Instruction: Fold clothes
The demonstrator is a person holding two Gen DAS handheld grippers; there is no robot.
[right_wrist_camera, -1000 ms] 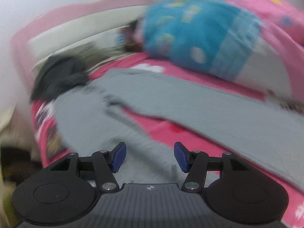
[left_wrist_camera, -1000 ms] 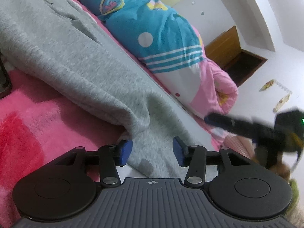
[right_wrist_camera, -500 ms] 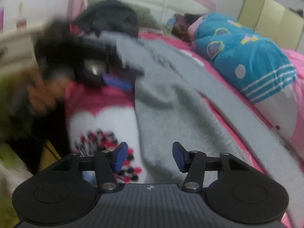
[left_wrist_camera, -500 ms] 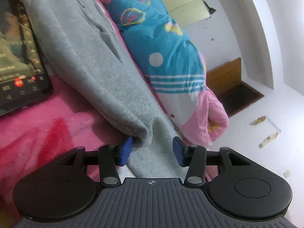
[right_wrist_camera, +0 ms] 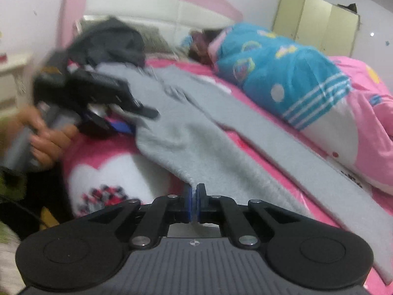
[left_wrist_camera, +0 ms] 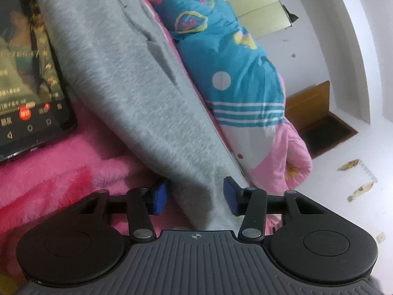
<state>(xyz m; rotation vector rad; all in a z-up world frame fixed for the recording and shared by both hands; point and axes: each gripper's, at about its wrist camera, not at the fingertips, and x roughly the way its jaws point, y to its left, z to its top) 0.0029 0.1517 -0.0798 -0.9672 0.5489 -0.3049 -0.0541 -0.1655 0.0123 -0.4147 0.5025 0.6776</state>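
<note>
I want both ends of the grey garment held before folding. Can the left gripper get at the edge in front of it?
Probably yes. The left gripper is open, and the grey garment already lies between its fingers with nothing in the way.

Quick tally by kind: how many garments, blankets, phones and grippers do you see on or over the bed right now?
Grey garment: 1, laid out on the pink bedspread
Dark garment: 1, heaped near the headboard
Rolled blue and pink blanket: 1
Phone: 1, screen lit
Grippers: 2, left gripper and right gripper
Total: 6
</note>
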